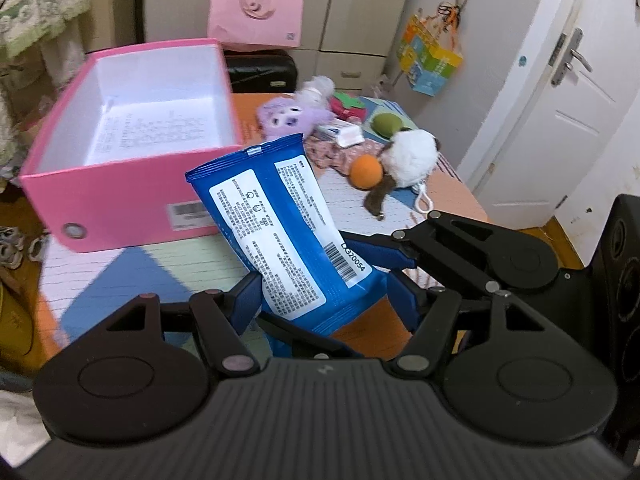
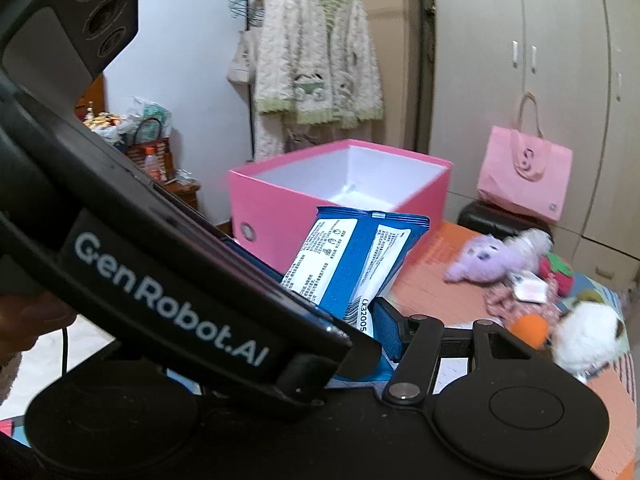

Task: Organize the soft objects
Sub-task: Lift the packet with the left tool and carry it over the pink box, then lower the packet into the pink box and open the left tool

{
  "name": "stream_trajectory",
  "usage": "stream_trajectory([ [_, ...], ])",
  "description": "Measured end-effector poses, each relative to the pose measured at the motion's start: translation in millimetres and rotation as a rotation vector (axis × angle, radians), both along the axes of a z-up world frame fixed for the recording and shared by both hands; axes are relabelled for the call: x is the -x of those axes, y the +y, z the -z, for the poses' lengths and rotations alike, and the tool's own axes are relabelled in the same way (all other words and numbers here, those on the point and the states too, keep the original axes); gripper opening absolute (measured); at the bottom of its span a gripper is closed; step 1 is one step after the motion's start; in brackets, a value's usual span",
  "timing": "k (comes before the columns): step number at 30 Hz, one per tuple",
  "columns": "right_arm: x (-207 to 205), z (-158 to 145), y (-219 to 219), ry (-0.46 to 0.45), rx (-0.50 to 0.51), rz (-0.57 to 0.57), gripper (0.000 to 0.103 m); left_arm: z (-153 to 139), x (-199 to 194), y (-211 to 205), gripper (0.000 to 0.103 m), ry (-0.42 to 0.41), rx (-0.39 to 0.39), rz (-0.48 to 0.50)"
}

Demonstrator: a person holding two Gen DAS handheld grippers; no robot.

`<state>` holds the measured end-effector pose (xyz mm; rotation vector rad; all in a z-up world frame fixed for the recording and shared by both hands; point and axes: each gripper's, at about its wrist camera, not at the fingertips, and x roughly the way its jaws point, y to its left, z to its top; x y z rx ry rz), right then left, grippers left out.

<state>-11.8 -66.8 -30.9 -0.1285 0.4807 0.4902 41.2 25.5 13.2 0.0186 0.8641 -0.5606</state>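
A blue wet-wipes pack hangs tilted above the mat, label side up. My left gripper is shut on its lower end, a blue pad on each side. My right gripper's blue finger presses the pack's right edge. In the right wrist view my right gripper is half hidden behind the left gripper's black body. The open pink box stands just beyond the pack, holding only a paper sheet. A purple plush, white fluffy plush, orange ball and green ball lie at the back right.
The coloured foam mat covers the surface. A pink tote bag sits on a black case behind it. A white door is at the right. A clothes rack with a fluffy garment stands behind the box.
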Motion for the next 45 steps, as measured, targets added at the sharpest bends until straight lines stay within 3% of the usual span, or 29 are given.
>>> stream_trajectory([
  [10, -51, -31, 23, -0.043, -0.057, -0.064, 0.065, -38, -36, 32, 0.066, -0.064, -0.027, -0.073],
  [20, -153, -51, 25, -0.012, -0.071, -0.03, 0.067, -57, -132, 43, 0.066, -0.072, 0.007, -0.07],
  [32, -276, -22, 24, 0.147, 0.007, -0.038, 0.067, -11, -256, 56, 0.066, 0.077, 0.094, -0.088],
  [41, -307, -3, 38, 0.24, 0.125, -0.066, 0.067, 25, -298, 68, 0.066, 0.216, 0.158, -0.136],
  [45, -310, -3, 44, 0.233, 0.192, -0.06, 0.066, 32, -304, 72, 0.069, 0.246, 0.188, -0.182],
])
